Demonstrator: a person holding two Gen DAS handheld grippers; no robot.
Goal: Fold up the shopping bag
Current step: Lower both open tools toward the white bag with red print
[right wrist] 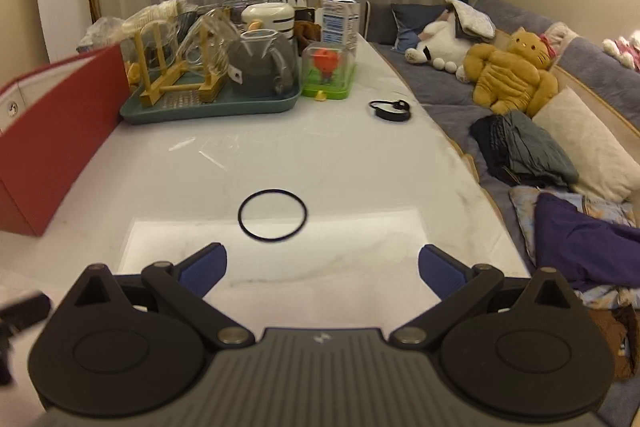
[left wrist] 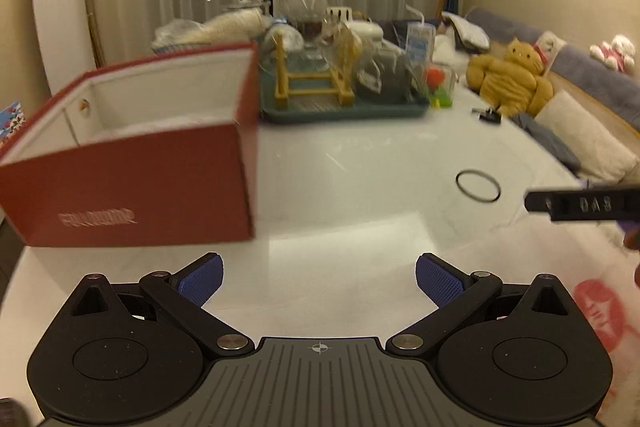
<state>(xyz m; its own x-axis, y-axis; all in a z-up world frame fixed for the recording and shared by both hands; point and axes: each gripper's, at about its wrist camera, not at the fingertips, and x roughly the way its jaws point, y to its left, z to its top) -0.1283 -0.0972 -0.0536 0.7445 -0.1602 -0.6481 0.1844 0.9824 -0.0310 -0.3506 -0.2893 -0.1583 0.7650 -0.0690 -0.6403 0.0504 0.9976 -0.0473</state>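
Both tongs released, blue pads spread wide, nothing between them. Left tongs [left wrist: 319, 281] hover over bare white tabletop [left wrist: 360, 163]; right tongs [right wrist: 322, 273] likewise over the tabletop [right wrist: 340, 155].

Red shopping bag [left wrist: 132, 183] stands upright and open on the tabletop's left side, white lining visible inside, pale lettering on the front panel, blurred. In the right wrist view the same bag [right wrist: 52, 143] sits at far left, only partly in frame. Neither tongs touch it.

Thin black ring [right wrist: 273, 215] lies flat on the tabletop just ahead of the right tongs; left view shows it [left wrist: 478, 185] off to the right. A black part of the other gripper [left wrist: 580, 205] pokes in at the left view's right edge.

Green tray [right wrist: 208, 107] with wooden rack and glassware sits behind the bag, carton [right wrist: 340, 23] near it. Sofa [right wrist: 440, 83] along the right with a tan cat plush [right wrist: 512, 75].
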